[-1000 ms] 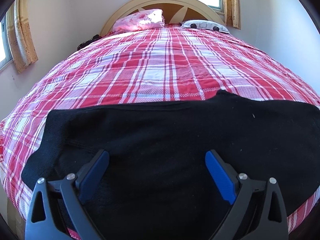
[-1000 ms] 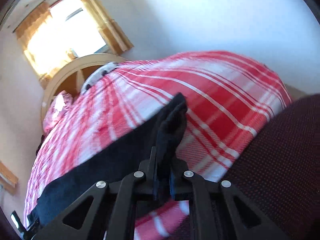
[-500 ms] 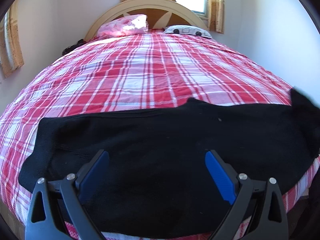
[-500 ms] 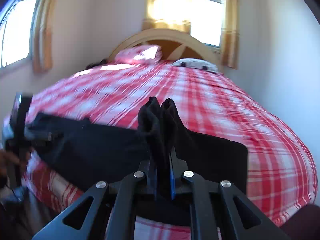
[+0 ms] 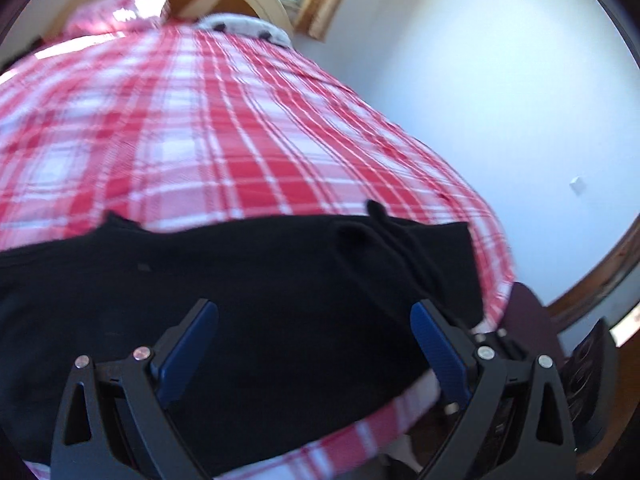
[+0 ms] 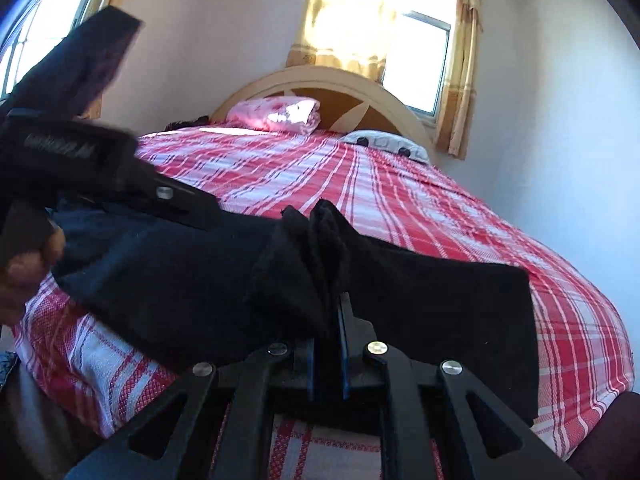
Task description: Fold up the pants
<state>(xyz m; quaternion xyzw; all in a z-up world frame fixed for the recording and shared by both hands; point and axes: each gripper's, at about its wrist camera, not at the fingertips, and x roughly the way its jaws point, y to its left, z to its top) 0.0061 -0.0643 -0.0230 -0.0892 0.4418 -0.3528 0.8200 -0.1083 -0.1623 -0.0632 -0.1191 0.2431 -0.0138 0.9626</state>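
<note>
Right wrist view: the black pants (image 6: 192, 276) lie across the near edge of the bed (image 6: 400, 200). Right hand-held gripper (image 6: 326, 344), pinching one end, has swung it left to start the fold. Left hand-held gripper (image 5: 314, 344) hangs wide, holding nothing.

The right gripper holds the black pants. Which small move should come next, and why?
Probably carry the right gripper, shut on a bunched fold of the black pants, leftward to lay it over the flat part. The left gripper is open above the cloth, holding nothing.
</note>
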